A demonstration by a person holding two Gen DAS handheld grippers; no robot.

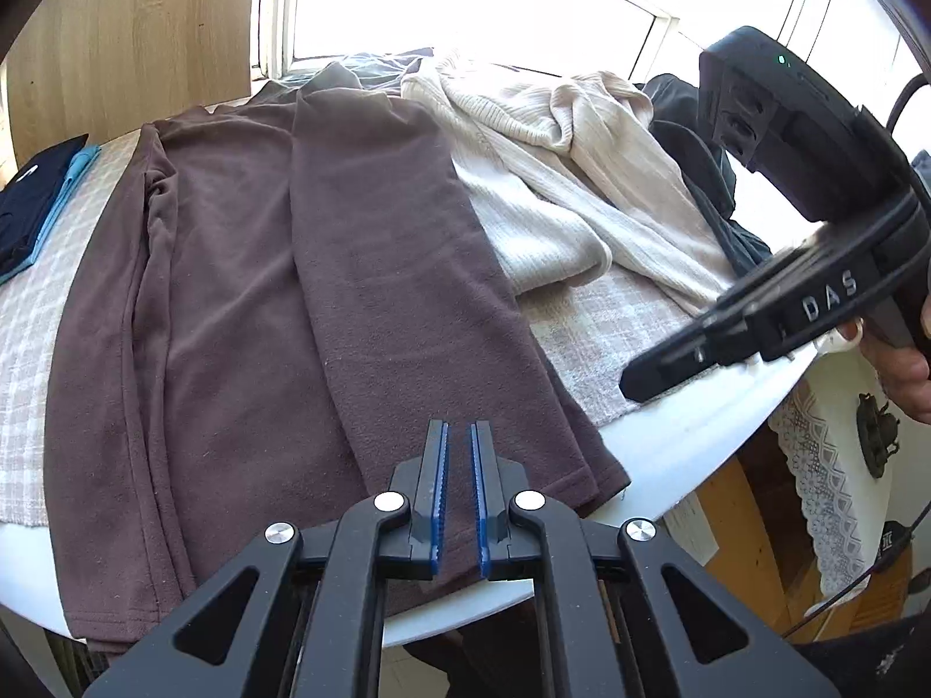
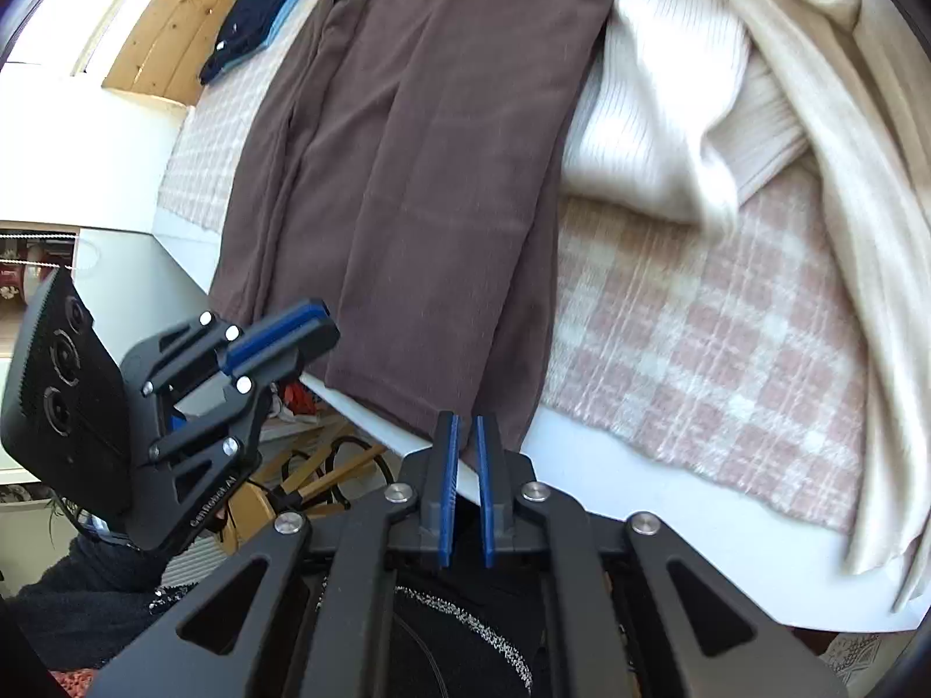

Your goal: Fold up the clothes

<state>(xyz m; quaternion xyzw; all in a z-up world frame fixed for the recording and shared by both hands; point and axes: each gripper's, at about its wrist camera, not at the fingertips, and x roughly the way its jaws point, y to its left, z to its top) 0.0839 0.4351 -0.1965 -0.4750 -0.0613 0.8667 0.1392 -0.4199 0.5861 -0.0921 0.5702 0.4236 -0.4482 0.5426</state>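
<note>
Brown garment (image 1: pixel 326 291): we see a soft, fleece-like top lying lengthwise on a checked cloth (image 1: pixel 599 326) that covers a round white table (image 1: pixel 686 436). Its right side is folded over onto the body, forming a long straight panel with a clear edge down the middle; the left side shows a bunched sleeve seam. Its lower hem hangs slightly past the table edge.

We hold the left gripper (image 1: pixel 459 436) just above that hem; its blue-padded jaws stand nearly together with a narrow gap, grasping nothing. The right gripper (image 2: pixel 465 424) sits at the table edge by the garment's lower right corner, its jaws likewise almost closed with a narrow gap and empty.

A cream ribbed sweater (image 1: pixel 570 174) lies crumpled beside the brown garment, touching its right edge. Dark clothing (image 1: pixel 698 174) lies beyond it. A folded navy and light-blue stack (image 1: pixel 35 203) rests at the far left.
</note>
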